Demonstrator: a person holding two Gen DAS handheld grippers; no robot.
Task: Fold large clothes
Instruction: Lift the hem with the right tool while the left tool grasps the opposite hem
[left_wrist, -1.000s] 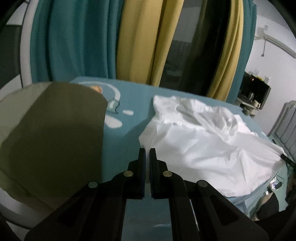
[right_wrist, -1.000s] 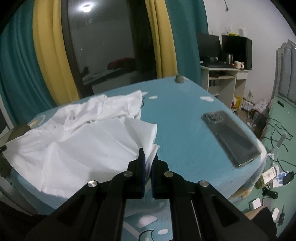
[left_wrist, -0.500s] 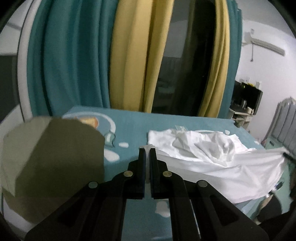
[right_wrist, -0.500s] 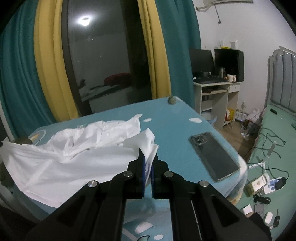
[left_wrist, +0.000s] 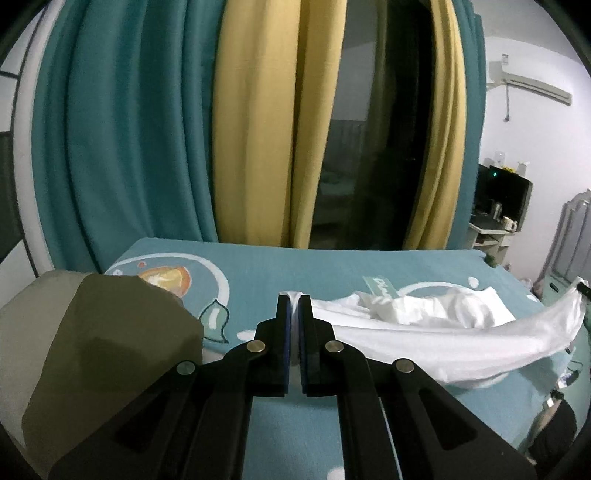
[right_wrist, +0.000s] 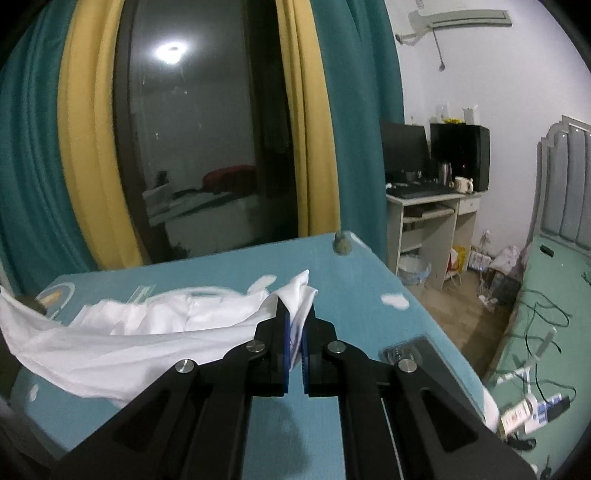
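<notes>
Both tongs are clenched on the same white garment (left_wrist: 424, 332), each pinching a separate corner of its near edge: the left tongs (left_wrist: 294, 301) have a small fold of cloth squeezed between their blue-lined pads, and the right tongs (right_wrist: 294, 317) grip a bunched corner that pokes up above their tips. Held at these two points, the near edge hangs in the air as a sagging band between the hands, while the rest of the garment lies rumpled on the teal surface (left_wrist: 295, 266), toward its far side below the yellow and teal curtains (left_wrist: 258, 147). Gripping two corners at once seems meant to keep the edge spread, so that the cloth can be shaken flat or carried over onto itself for a fold without collapsing into a heap. The slack in the band suggests the hands stand closer together than the edge is long; drawing them apart would probably smooth it. A folded olive cloth (left_wrist: 110, 350) sits at the left end of the surface, apart from the white one, likely a piece already dealt with. A phone (right_wrist: 424, 350) lies on the surface just right of the right tongs, near enough that a swinging hem might brush it. The fold itself looks barely begun.
</notes>
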